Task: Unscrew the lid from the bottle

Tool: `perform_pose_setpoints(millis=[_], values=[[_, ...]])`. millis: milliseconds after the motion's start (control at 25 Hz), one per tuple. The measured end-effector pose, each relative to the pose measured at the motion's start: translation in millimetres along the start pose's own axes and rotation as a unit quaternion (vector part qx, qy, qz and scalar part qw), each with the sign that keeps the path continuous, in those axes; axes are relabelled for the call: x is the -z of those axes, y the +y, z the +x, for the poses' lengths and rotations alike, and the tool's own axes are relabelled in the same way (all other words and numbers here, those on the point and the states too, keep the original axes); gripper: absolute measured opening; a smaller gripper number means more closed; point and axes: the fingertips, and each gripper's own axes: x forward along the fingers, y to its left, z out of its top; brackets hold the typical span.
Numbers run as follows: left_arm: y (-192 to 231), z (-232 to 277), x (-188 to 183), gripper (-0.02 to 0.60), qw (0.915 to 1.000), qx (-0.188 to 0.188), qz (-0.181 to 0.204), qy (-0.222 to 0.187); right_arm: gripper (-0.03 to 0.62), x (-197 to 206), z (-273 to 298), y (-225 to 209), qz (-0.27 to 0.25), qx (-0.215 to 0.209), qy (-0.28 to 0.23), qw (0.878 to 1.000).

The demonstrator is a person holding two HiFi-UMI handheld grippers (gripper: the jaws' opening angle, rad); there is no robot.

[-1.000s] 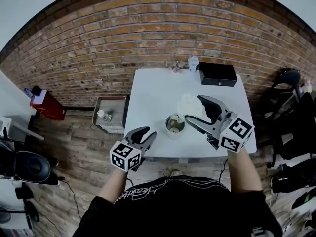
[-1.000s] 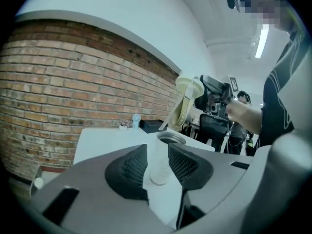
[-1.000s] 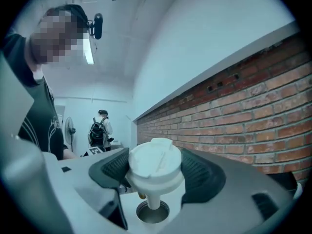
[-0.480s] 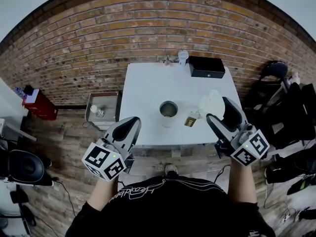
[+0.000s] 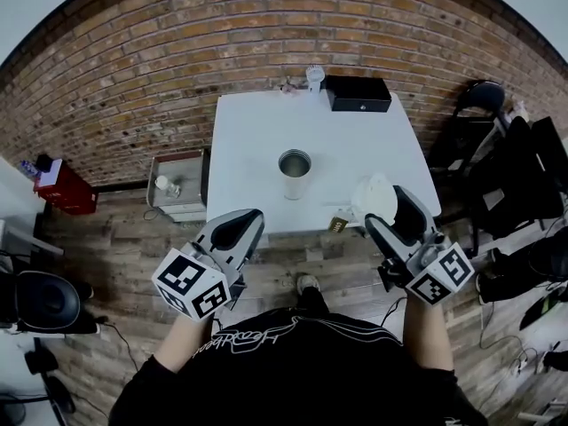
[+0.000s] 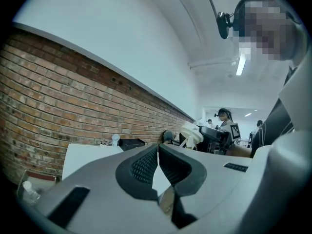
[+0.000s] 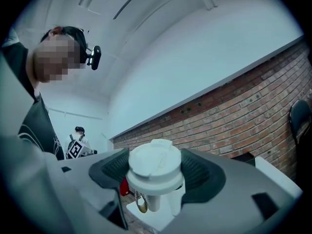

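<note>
Lid (image 5: 374, 198) off — bottle (image 5: 294, 174) stands open on desk (image 5: 257, 149)
Right tongs (image 5: 392, 218) clamp the white lid over the desk's near right edge; left tongs (image 5: 238, 229) pinched together, empty.

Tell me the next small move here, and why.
Probably lower the right gripper and set the white round plastic lid on the white table. The lid is already off, clamped between that gripper's fingers, and the open steel bottle stands alone mid-table. The left gripper is shut and empty.
</note>
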Motion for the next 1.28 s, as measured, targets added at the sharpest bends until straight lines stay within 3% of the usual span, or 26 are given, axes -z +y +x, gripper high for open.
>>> perform_pose_setpoints(millis=[440,1280], values=[[-17.0,-9.1,-9.2,0.032,0.9998,0.005,0.020,-0.005,0.327,-3.2,-9.3,20.7,0.002,-0.010,-0.005,1.000],[-2.4,10.9,-2.4,0.032,0.9999,-0.001,0.016,0.006,0.327,4.6,5.3,4.3,0.006,-0.019,0.011,1.000]])
